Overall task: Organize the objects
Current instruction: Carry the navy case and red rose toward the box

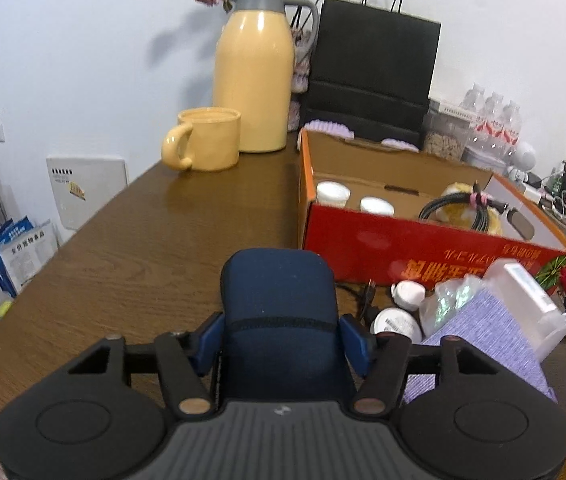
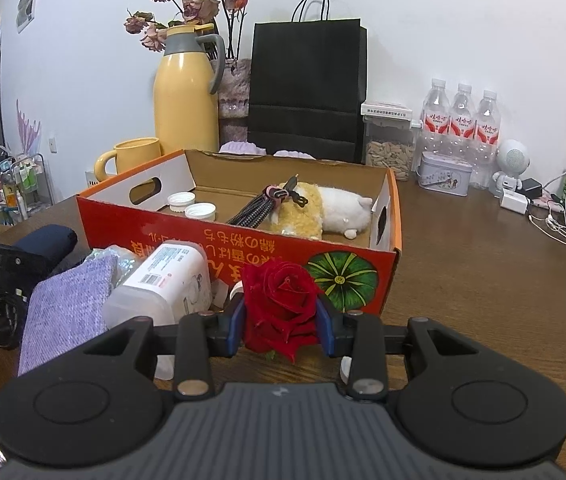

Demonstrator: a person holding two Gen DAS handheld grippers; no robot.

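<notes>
Left gripper: clamped on a dark blue pouch, blue fingers pressed against both its sides, pouch standing up between them. Just right of the fingers — a lavender cloth, a clear plastic container and two white-capped jars, all lying together on the brown table. Ahead and right: a red cardboard box, open-topped, holding two white caps, a coiled black cable and a yellow plush toy. Ahead and left, farther off: a yellow mug beside a tall yellow thermos. Behind the box, against the wall: a black paper bag.

Right gripper: pinching a red rose by the bloom, blue fingers touching both sides. Directly ahead, near: the front wall of the red box, with a green pumpkin print just beyond the rose. Left of the fingers: plastic container and lavender cloth, touching each other. Far left: the left gripper with its pouch. Inside the box: plush toy, cable lying over it, two white caps at the left end. Beyond the box: thermos, mug, paper bag. Far right, along the wall — three water bottles.
</notes>
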